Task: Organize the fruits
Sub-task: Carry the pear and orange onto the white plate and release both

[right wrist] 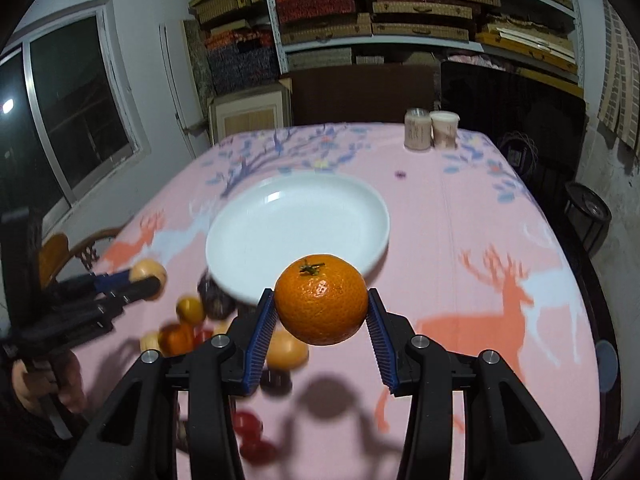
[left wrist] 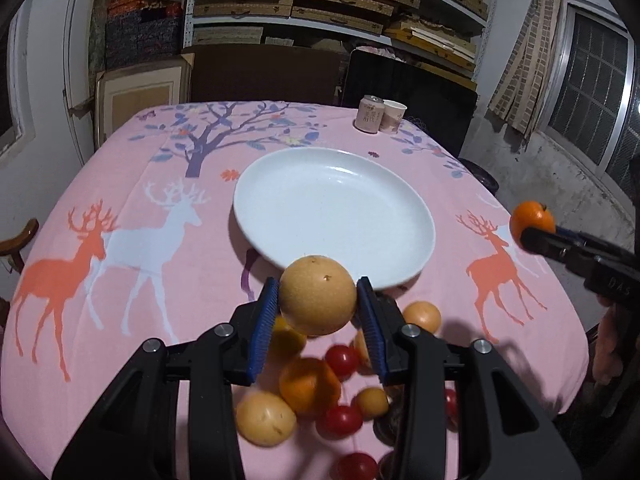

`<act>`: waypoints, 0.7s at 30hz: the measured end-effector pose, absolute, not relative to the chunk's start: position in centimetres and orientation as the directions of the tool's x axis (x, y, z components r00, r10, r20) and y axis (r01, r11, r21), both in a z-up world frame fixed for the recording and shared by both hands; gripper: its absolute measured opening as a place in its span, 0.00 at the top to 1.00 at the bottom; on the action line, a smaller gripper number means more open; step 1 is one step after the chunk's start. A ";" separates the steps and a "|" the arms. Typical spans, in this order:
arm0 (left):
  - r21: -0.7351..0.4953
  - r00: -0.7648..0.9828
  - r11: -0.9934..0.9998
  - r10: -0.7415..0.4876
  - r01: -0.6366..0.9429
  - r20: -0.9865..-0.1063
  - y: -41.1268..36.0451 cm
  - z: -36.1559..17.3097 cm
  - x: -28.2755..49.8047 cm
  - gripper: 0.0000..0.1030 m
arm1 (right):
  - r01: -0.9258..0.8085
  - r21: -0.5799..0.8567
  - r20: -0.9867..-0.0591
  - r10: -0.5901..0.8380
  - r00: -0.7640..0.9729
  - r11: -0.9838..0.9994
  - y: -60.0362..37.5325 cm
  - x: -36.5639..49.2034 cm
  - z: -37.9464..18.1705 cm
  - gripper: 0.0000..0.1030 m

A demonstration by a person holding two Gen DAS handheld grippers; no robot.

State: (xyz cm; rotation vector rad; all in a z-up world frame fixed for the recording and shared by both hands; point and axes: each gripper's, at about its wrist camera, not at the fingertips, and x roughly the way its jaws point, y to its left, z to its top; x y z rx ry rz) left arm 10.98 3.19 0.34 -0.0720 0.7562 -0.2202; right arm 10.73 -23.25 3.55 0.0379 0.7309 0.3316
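The left hand-held gripper [left wrist: 318, 300] clamps a tan pear [left wrist: 317, 295] just short of the white plate [left wrist: 280, 184]; loose fruit [left wrist: 308, 386] beneath shows clearly only in its view. The right hand-held gripper [right wrist: 321, 306] clamps an orange [right wrist: 321, 305] at the plate's near rim, stem visible only here.

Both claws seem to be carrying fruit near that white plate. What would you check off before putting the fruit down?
1. Left claw grips its tan round fruit between both blue pads: ok.
2. Right claw grips the orange the same way: ok.
3. Plate has free room for fruit: ok, nothing lies in it.
4. Claws are apart from each other: ok, each shows at the far edge of the other's view.
5. Fruit held high enough to pass over the plate's rim: cannot tell.
6. Loose fruit pile on the cloth stays out of the way: ok, it lies nearer than the plate, below the left claw.
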 end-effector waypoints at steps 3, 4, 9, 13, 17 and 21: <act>-0.150 0.700 0.973 -0.231 0.176 -0.676 2.9 0.5 14.8 0.62 | -0.292 0.171 -0.641 0.331 0.692 0.941 -22.8 15.8 4.7 0.55; -0.144 0.696 0.974 -0.224 0.173 -0.683 2.7 0.3 16.6 0.62 | -0.298 0.174 -0.643 0.338 0.688 0.939 -22.6 17.2 4.7 0.55; -0.090 0.670 0.978 -0.196 0.190 -0.716 0.8 -1.0 23.2 0.62 | -0.325 0.183 -0.696 0.355 0.624 0.928 -19.7 25.9 1.9 0.55; -0.035 0.637 0.983 -0.145 0.183 -0.757 -0.1 -2.9 28.3 0.62 | -0.324 0.135 -0.742 0.312 0.593 0.936 -17.3 30.5 -1.3 0.55; -0.013 0.580 0.986 -0.107 0.165 -0.807 -0.2 -4.9 31.8 0.62 | -0.302 0.120 -0.766 0.282 0.578 0.946 -16.2 33.5 -3.5 0.55; -0.010 0.543 0.987 -0.097 0.160 -0.834 -0.2 -6.3 34.0 0.61 | -0.293 0.123 -0.772 0.277 0.572 0.948 -15.5 35.2 -4.3 0.55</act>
